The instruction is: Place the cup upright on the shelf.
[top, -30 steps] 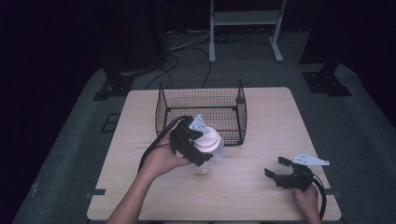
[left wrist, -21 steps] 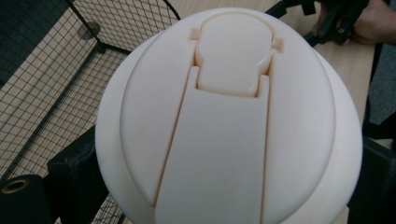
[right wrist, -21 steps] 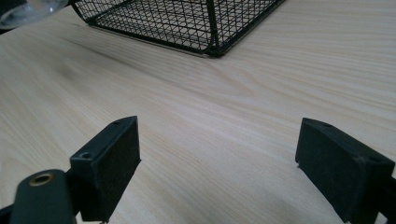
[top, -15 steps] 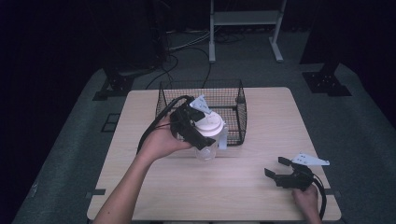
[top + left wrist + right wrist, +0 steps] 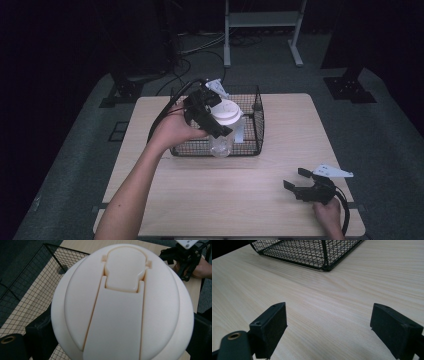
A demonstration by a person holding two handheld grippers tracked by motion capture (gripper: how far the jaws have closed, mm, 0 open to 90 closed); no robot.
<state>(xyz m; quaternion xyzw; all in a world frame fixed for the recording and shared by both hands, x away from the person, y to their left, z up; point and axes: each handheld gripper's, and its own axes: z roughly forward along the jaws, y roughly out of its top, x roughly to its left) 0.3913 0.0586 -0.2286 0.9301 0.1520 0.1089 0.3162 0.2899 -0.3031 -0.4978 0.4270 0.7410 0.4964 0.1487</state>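
Observation:
A clear jar (image 5: 220, 143) with a white flip-top lid (image 5: 227, 112) hangs in the air over the front wall of a black wire basket (image 5: 253, 136). My left gripper (image 5: 219, 118) is shut on the lid, one jaw on each side. In the left gripper view the lid (image 5: 122, 302) sits between the black jaws of that gripper (image 5: 120, 336), with the basket (image 5: 27, 282) below it. My right gripper (image 5: 295, 178) rests open on the table near the front right corner, nothing between its fingers (image 5: 270, 328). Its own view faces the basket's corner (image 5: 312, 252).
The light wooden table (image 5: 290, 120) carries the basket at its back middle. The other hand and its gripper (image 5: 186, 257) appear at the top right of the left gripper view. A metal stand (image 5: 262, 20) and cables lie on the floor behind the table.
My left gripper has raised the jar from the table in front of the basket and carried it away from the person, over the basket's front wall. The right gripper has stayed put.

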